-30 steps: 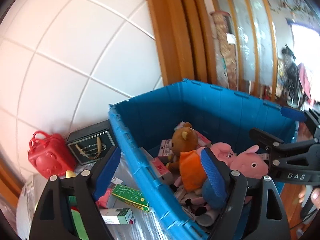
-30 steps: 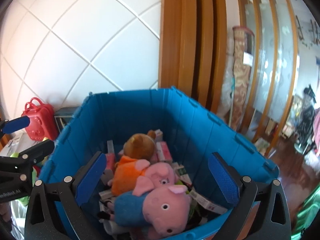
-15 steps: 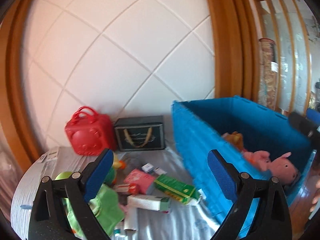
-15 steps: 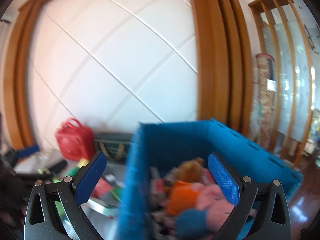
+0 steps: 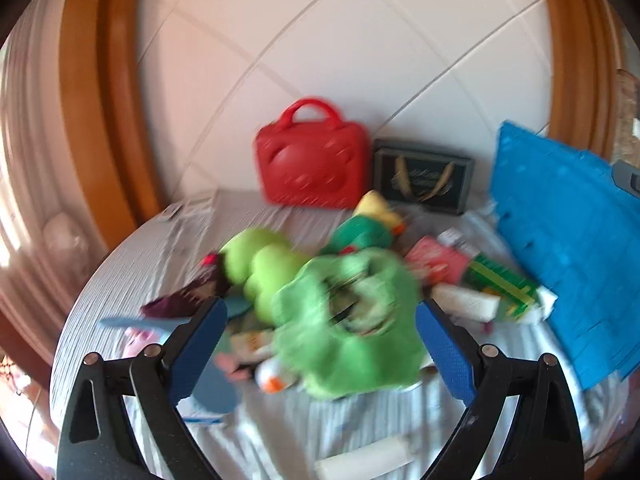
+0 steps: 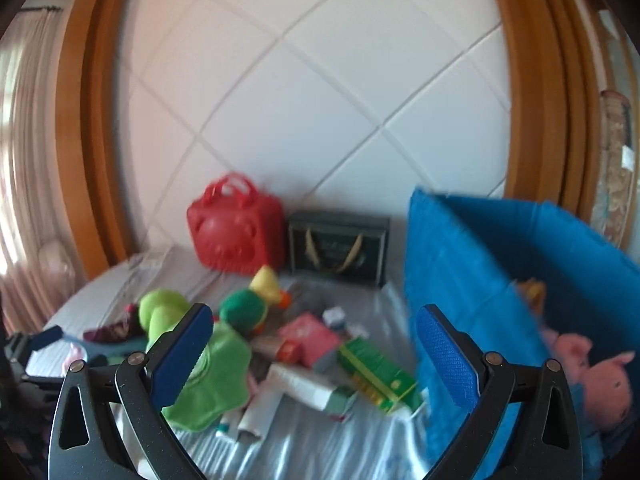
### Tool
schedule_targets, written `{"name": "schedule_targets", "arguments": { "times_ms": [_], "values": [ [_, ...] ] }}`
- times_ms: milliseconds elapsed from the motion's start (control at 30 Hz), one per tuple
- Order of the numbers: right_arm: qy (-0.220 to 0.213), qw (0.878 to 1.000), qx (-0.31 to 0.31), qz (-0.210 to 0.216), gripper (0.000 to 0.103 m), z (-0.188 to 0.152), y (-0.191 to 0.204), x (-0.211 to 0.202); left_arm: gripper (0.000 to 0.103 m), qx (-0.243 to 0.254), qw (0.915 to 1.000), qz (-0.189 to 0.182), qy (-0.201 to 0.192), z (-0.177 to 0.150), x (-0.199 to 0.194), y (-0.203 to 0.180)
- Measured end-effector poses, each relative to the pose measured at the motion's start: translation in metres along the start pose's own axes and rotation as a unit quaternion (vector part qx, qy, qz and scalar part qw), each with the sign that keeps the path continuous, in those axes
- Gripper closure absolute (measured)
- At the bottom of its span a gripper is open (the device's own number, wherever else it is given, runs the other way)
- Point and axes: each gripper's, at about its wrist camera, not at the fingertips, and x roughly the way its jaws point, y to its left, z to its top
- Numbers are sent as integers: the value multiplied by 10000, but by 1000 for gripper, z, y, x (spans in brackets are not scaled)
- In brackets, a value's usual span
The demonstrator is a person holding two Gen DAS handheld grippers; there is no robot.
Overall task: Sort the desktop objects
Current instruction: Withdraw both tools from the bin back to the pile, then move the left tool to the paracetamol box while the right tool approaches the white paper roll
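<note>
Green plush (image 5: 348, 320) now lies between the left gripper's (image 5: 320, 344) spread, empty fingers, which have swung away from the blue bin (image 5: 568, 248). The right gripper (image 6: 312, 356), also open and empty, faces the boxes (image 6: 372, 372) just left of the bin, so another pick looks next.

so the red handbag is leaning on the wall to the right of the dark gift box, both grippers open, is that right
Not quite: the red handbag stands to the left of the dark gift box, not to its right, as the right wrist view shows. The rest holds: it is against the wall, and the left gripper and right gripper are both open.
</note>
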Motion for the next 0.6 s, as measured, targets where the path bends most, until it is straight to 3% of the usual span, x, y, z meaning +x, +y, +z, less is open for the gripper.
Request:
{"name": "schedule_targets", "arguments": {
  "times_ms": [100, 233, 367, 533, 600],
  "values": [
    [735, 9972, -8, 146, 0, -31, 19, 37, 7, -85, 9985, 361, 400, -34, 20, 52],
    [1455, 9893, -37, 96, 0, -74, 40, 66, 7, -166, 9900, 792, 1157, -81, 56, 122],
    [2109, 9775, -13, 51, 0, -105, 51, 90, 7, -267, 9809, 618, 1825, -106, 93, 174],
    [2609, 9653, 43, -86, 0, -127, 62, 104, 7, -117, 9736, 393, 2245, -115, 137, 203],
    [2788, 9602, 94, -130, 0, -135, 68, 108, 7, -72, 9707, 482, 2355, -114, 154, 209]
  ]
}}
